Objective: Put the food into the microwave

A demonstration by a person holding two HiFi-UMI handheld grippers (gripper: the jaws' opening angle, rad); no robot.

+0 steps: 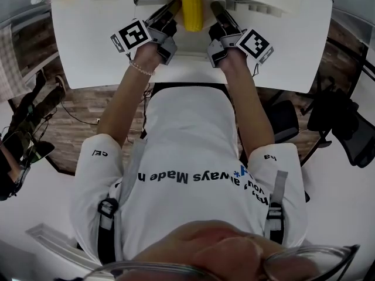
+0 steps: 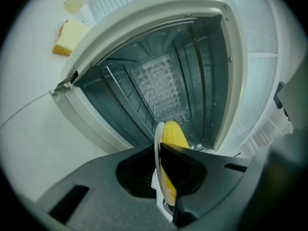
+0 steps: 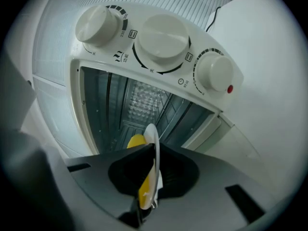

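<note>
Yellow corn [image 1: 192, 9], plate [image 2: 156, 148] clamped: left gripper [image 1: 171, 7], right gripper [image 1: 215, 8].

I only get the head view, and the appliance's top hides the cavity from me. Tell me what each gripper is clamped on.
Observer: The left gripper and right gripper are each shut on the rim of a white plate carrying the corn.
Operator: Report the door.
Observer: Open. The microwave cavity shows a wire rack and looks empty.
Operator: Name anything nearby.
Observer: A yellow cake slice lies on the table beside the microwave.
</note>
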